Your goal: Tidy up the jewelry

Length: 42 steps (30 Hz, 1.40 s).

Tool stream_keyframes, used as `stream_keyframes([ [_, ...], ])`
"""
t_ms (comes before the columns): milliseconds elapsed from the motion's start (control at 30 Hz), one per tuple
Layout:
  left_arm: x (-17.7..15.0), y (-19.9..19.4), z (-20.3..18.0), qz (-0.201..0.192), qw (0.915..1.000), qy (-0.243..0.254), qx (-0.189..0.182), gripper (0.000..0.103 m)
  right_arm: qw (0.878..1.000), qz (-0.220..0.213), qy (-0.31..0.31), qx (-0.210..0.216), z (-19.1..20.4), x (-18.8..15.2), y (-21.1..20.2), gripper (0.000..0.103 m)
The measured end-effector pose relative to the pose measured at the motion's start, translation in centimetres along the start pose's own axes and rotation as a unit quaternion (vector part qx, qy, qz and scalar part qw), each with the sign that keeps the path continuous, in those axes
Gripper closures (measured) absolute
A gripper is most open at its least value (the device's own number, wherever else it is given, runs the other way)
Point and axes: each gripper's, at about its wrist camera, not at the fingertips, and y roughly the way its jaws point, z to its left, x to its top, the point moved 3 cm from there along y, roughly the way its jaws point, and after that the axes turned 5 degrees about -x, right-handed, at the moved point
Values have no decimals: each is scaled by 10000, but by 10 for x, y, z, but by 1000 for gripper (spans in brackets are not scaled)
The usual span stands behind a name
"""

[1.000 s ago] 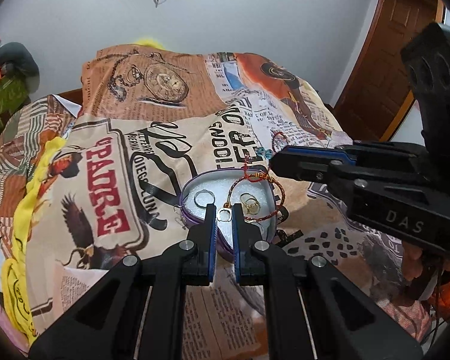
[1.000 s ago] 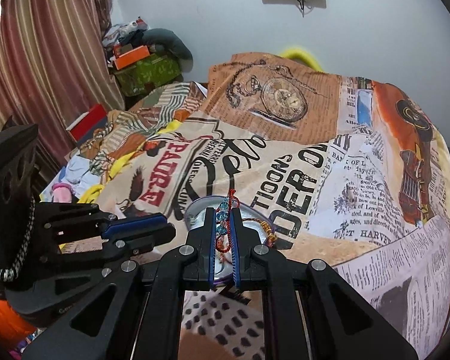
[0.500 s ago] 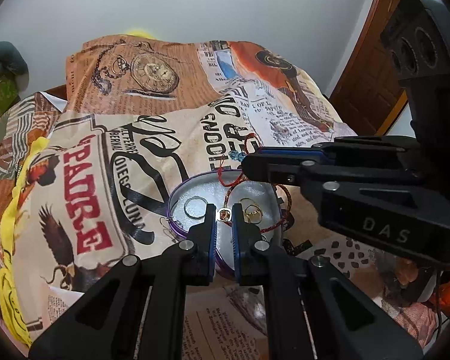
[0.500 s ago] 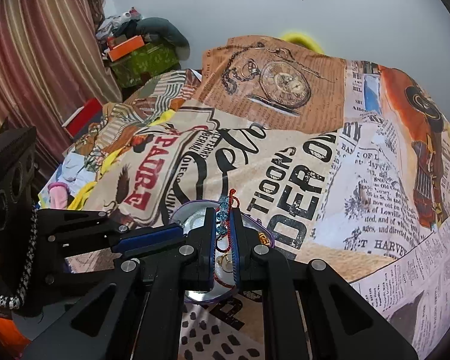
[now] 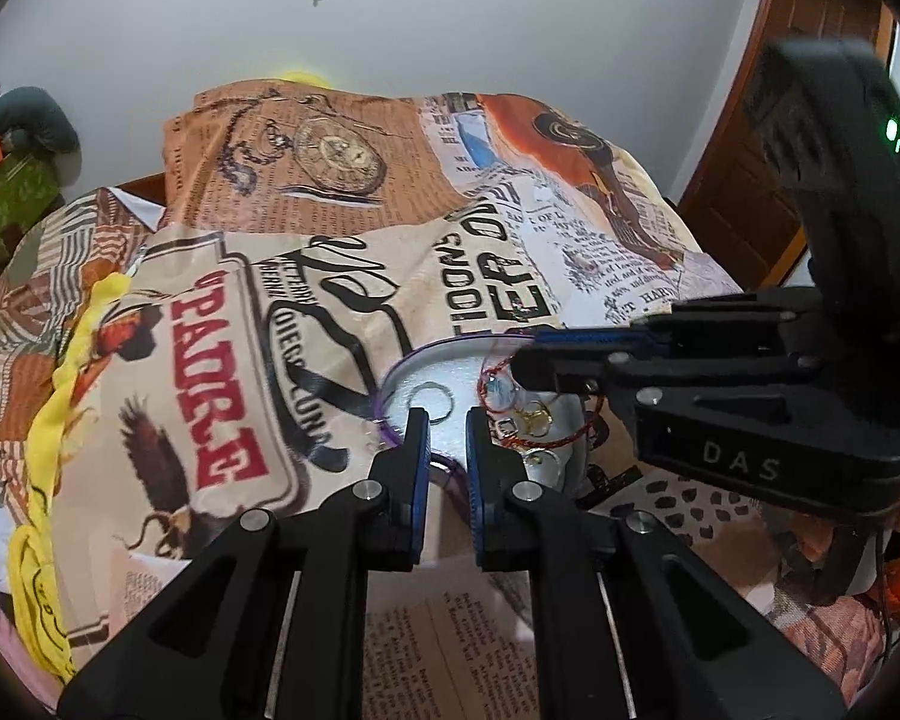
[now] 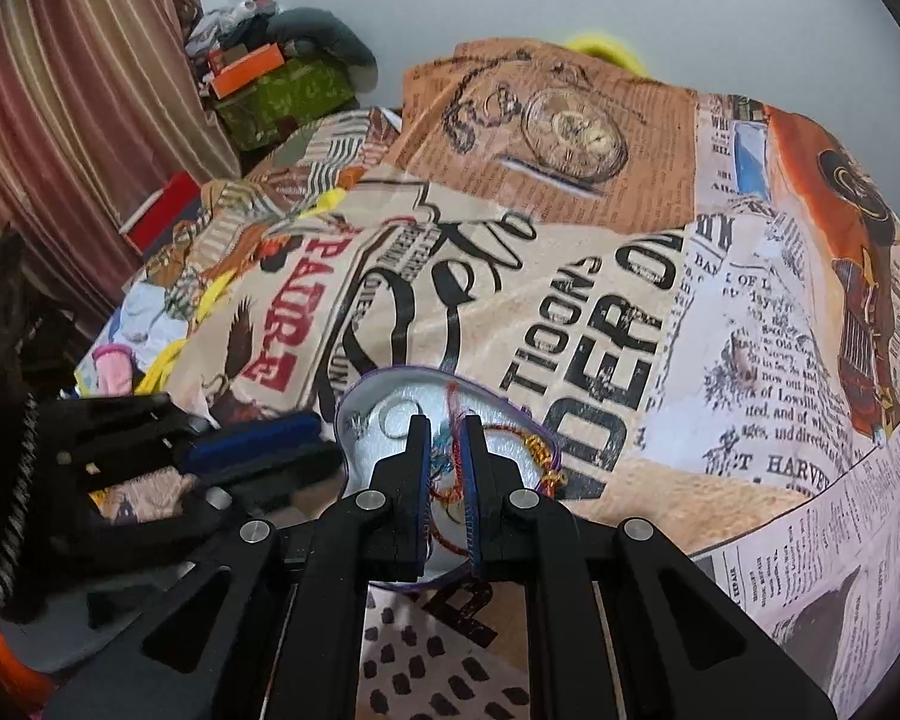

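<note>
A heart-shaped box with a purple rim (image 5: 390, 381) and white lining lies on the printed bedspread; it also shows in the right wrist view (image 6: 354, 402). It holds a silver ring (image 5: 431, 401) and gold rings (image 5: 534, 420). A red thread bracelet (image 5: 573, 432) with gold and blue beads lies across the box. My left gripper (image 5: 447, 426) hangs over the box's near edge, its jaws a narrow gap apart with nothing between them. My right gripper (image 6: 444, 438) is low over the box, jaws slightly parted, with the bracelet's red thread and blue beads (image 6: 444, 465) between them.
The bedspread (image 6: 600, 312) covers the bed, with yellow cloth (image 5: 54, 396) at its left edge. A green box (image 6: 282, 96) and clutter sit by the curtain at the far left. A wooden door (image 5: 768, 138) stands at the right.
My right gripper lowered the bracelet into the box and its jaws parted slightly. My left gripper drew back to the box's near edge and widened a little; the gold piece is no longer between its tips.
</note>
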Motion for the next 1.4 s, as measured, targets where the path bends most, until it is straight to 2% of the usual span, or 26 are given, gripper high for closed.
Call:
stream_keyframes([
  [167, 3, -14, 8, -110, 9998, -125, 102, 91, 9998, -38, -82, -152, 2, -2, -5, 81],
  [433, 14, -51, 2, -459, 9987, -186, 150, 91, 9987, -406, -116, -280, 8, -1, -43, 80],
  [633, 26, -95, -20, -924, 9955, -45, 214, 91, 9935, -1034, -170, -435, 18, 1, -99, 80],
  [867, 37, -170, -57, -1755, 9841, 183, 205, 91, 9717, -2273, -189, -621, 37, -8, -197, 80],
  [1033, 28, -232, -91, -2539, 9660, 435, 210, 89, 9435, -3213, -251, -769, 58, -30, -266, 80],
  [1100, 20, -253, -102, -2842, 9574, 474, 185, 81, 9309, -3543, -231, -855, 67, -41, -286, 80],
  [1167, 11, -269, -111, -3087, 9495, 520, 209, 68, 9222, -3751, -211, -916, 73, -51, -300, 77],
  [1233, 1, -284, -122, -3314, 9409, 614, 337, 63, 9132, -3941, -148, -1023, 78, -61, -311, 63],
  [1300, -8, -293, -131, -3476, 9337, 699, 507, 51, 9032, -4130, -73, -1166, 83, -70, -318, 41],
  [1367, -15, -298, -136, -3566, 9297, 713, 589, 29, 8928, -4292, -41, -1369, 87, -76, -323, 32],
  [1400, -19, -301, -138, -3626, 9271, 707, 634, 25, 8891, -4340, -37, -1454, 88, -78, -324, 27],
])
